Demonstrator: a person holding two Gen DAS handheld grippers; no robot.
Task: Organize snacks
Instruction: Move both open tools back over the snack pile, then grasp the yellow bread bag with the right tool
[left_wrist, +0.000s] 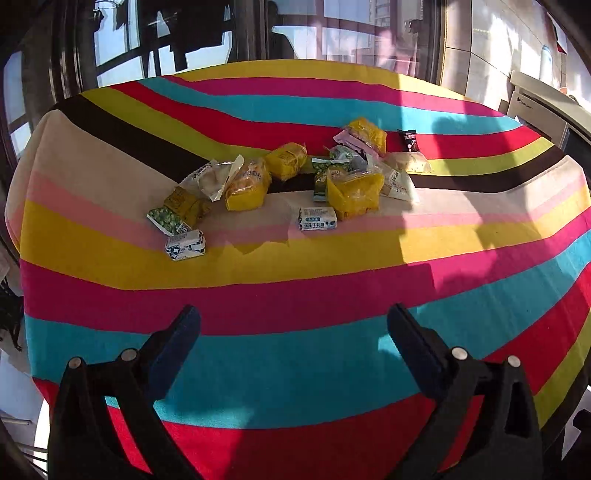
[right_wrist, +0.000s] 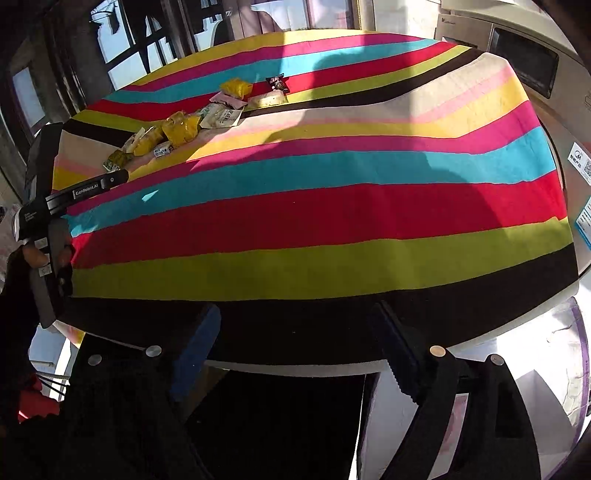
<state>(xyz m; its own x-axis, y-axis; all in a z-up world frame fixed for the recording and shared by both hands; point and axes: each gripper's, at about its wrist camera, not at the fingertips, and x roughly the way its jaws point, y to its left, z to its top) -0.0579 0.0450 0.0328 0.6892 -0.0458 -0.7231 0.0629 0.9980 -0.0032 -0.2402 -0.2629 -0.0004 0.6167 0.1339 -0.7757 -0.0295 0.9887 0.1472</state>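
So the snacks are all dumped in a loose line across the middle of the striped tablecloth (left_wrist: 295, 354), nothing sorted yet as far as I can tell. On the near left there's a blue-and-white milk candy packet (left_wrist: 185, 244) just beside a green pea snack packet (left_wrist: 166, 219). A second blue-and-white packet (left_wrist: 318, 218) lies by itself in the middle, just in front of a big yellow bag (left_wrist: 354, 194). Two more yellow bags (left_wrist: 246, 184) sit behind, touching a clear-wrapped pastry (left_wrist: 214, 179). Further right it gets piled up, with wrappers overlapping each other, and a small black packet (left_wrist: 409, 140) lies a bit apart at the far end.

The left gripper (left_wrist: 293, 317) hangs over the near stripes with its jaws spread wide and nothing between them, aimed toward the pile. My guess is it's lined up that way to go for one of the loose near packets, since those are flat and not tangled with anything.

The right gripper (right_wrist: 295, 321) is also wide open and empty, back at the table's near edge, well apart from the snacks. Looks like it's just parked out of the way. No bin or tray shows up in either view, so where things end up is anyone's guess.
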